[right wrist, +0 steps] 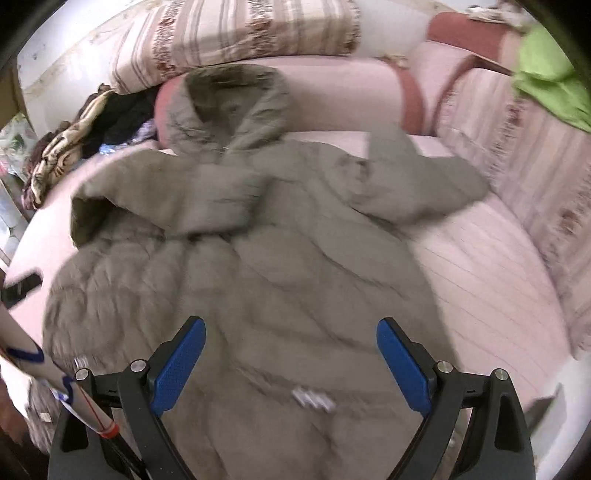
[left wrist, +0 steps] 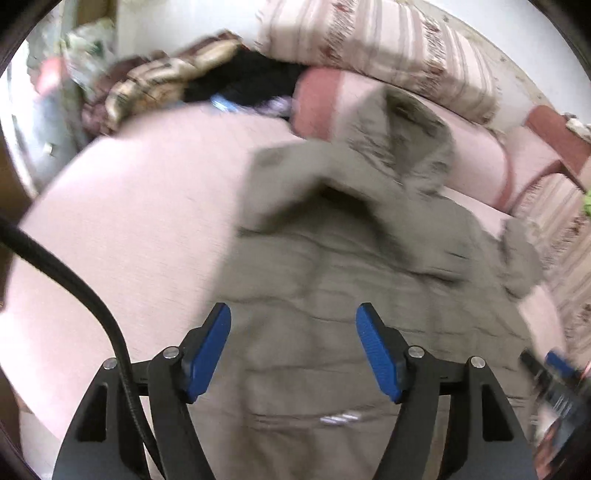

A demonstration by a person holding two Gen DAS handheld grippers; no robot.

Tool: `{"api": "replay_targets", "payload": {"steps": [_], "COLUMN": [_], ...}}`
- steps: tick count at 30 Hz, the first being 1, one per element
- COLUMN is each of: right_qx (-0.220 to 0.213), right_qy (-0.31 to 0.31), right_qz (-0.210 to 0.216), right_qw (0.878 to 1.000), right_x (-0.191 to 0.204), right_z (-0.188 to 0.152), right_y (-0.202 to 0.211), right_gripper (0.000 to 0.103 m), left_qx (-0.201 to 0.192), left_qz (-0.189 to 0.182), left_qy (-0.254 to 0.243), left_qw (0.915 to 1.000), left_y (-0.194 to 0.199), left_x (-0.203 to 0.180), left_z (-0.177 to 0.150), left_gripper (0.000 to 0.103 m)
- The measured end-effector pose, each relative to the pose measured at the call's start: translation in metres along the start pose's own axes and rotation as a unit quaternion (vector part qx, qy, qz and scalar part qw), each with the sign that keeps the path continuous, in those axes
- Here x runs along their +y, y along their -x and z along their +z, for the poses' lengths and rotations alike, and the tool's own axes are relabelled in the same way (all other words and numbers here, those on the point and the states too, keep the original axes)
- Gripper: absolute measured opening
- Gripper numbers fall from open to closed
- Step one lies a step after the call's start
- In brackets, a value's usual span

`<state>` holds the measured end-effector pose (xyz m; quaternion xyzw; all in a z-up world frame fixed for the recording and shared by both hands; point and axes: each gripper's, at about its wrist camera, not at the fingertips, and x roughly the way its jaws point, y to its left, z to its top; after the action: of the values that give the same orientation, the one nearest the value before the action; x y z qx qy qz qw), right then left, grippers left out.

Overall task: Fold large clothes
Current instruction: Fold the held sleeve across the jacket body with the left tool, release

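Observation:
A large olive-green quilted hooded coat (right wrist: 266,266) lies spread on a pink bed (right wrist: 480,280), hood toward the far bolster, one sleeve folded across its chest. It also shows in the left wrist view (left wrist: 332,295). My left gripper (left wrist: 293,314) is open and empty, hovering above the coat's lower body. My right gripper (right wrist: 291,328) is open and empty, also above the lower body. Both views are motion-blurred.
A pink bolster (right wrist: 332,92) and a striped cushion (right wrist: 236,33) lie at the bed's far side. A pile of dark and patterned clothes (right wrist: 92,125) sits at the far left. A green cloth (right wrist: 550,74) hangs at the right. A black cable (left wrist: 74,280) crosses the left wrist view.

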<state>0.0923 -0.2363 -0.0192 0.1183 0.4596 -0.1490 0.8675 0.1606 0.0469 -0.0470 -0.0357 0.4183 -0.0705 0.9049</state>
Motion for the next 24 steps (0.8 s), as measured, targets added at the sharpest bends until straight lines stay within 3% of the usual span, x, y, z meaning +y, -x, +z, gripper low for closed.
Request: {"api": "replay_targets", "payload": {"steps": [3, 7, 10, 12, 13, 16, 17, 19, 22, 24], "right_qx": [0.028, 0.068, 0.106, 0.119, 0.125, 0.134, 0.130, 0.108, 0.083, 0.092], "right_qy": [-0.028, -0.060, -0.111, -0.147, -0.166, -0.188, -0.185, -0.161, -0.138, -0.134], "right_qz": [0.011, -0.008, 0.001, 0.008, 0.010, 0.027, 0.024, 0.007, -0.023, -0.027], "right_qw": [0.999, 0.996, 0.988, 0.982, 0.978, 0.973, 0.974, 0.981, 0.987, 0.986], "right_x": [0.012, 0.021, 0.017, 0.012, 0.010, 0.005, 0.003, 0.004, -0.002, -0.005], "right_z": [0.030, 0.063, 0.076, 0.081, 0.084, 0.098, 0.103, 0.115, 0.125, 0.126], "right_y": [-0.043, -0.099, -0.134, -0.147, -0.153, -0.158, -0.155, -0.146, -0.135, -0.140], "right_gripper": [0.096, 0.096, 0.096, 0.090, 0.080, 0.034, 0.025, 0.018, 0.016, 0.016], "left_qx": [-0.019, -0.023, -0.016, -0.019, -0.020, -0.018, -0.015, -0.009, -0.008, -0.006], "left_qz": [0.033, 0.046, 0.024, 0.010, 0.007, -0.009, -0.013, -0.023, -0.039, -0.045], "left_qy": [0.014, 0.024, 0.043, 0.045, 0.043, 0.033, 0.029, 0.018, -0.001, -0.020], "left_qw": [0.9992, 0.9984, 0.9987, 0.9988, 0.9988, 0.9993, 0.9994, 0.9995, 0.9992, 0.9988], "left_y": [-0.008, -0.016, -0.022, -0.021, -0.021, -0.023, -0.023, -0.023, -0.021, -0.021], "left_x": [0.029, 0.064, 0.074, 0.076, 0.072, 0.060, 0.056, 0.044, 0.027, 0.015], "left_z": [-0.005, -0.012, -0.008, -0.006, -0.005, -0.005, -0.006, -0.010, -0.014, -0.018], "left_gripper": [0.069, 0.069, 0.069, 0.069, 0.069, 0.069, 0.069, 0.069, 0.069, 0.069]}}
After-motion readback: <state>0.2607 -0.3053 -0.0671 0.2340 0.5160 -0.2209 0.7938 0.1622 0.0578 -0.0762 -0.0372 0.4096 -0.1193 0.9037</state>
